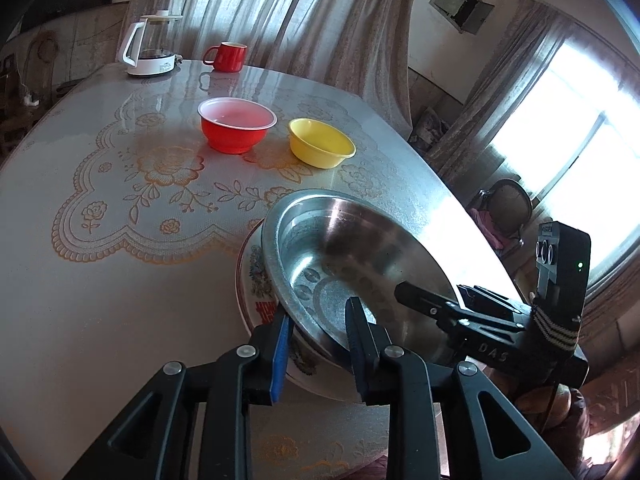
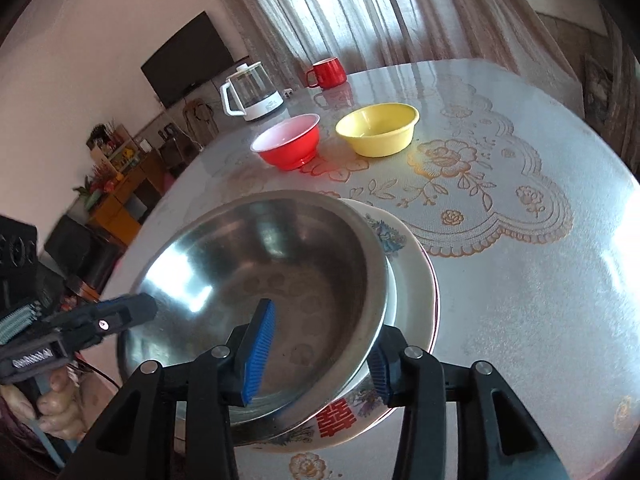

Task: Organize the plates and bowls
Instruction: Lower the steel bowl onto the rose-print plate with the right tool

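My left gripper [image 1: 320, 320] clamps the steel bowl's [image 1: 360, 240] rim at 6 o'clock; right gripper [image 2: 320, 344] jaws straddle it, seemingly loose, over the plate [image 2: 416, 264].

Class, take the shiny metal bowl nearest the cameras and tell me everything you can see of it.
The round stainless-steel bowl is wide, shallow and empty, with a flat rolled rim and a ring of embossed ovals on its base. It reflects window light. It sits tilted in a white floral ceramic plate near the table's edge. The left gripper straddles its rim, one blue pad outside and one inside; whether they press is unclear. The right gripper straddles the rim too, its pads apart from it.
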Demonstrator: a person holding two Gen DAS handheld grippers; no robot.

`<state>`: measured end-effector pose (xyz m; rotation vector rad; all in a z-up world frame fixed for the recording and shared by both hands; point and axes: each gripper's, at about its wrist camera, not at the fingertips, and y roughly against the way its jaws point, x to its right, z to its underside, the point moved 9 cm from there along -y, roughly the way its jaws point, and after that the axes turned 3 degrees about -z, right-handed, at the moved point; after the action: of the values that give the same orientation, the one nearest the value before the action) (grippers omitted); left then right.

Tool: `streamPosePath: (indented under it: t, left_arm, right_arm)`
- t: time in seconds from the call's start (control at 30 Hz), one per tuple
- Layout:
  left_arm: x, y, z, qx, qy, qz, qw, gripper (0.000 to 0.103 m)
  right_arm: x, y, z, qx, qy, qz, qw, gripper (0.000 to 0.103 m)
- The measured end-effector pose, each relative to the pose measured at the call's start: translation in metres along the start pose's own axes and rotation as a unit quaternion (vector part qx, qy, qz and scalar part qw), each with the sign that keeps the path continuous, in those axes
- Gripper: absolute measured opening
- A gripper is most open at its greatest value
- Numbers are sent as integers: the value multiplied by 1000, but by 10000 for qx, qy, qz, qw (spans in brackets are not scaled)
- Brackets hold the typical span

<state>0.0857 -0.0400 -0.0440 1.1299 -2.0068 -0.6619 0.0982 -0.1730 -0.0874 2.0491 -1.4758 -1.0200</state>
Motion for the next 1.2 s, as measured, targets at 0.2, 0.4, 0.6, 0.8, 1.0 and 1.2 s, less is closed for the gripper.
streamPosePath:
  t: [0.2,0.4,0.6,0.8,1.0,1.2]
  left_arm:
    - [5,-20,13,-411,-100,-67,9991,30]
    - [11,-16,12,-355,-144,66,9992,30]
    - [0,-12,10,-256,-32,-138,9996,30]
    - [-2,-9,12,-222,-44,-230,9995,29]
    - [-35,19,-7,212,142,-629,9977,29]
    - [-101,59,-14,629,588,-1452,9857,29]
  right_arm:
    - [4,-1,4,-54,212,292,9993,45]
    - [17,6,5,-66,-169,70,9998,45]
    - [11,8,4,2,-350,-260,9990,45]
    - [5,2,5,-102,100,247,9996,35]
    - [9,7,10,-247,192,345,9989,34]
    - [8,6,10,-282,247,337,9987,36]
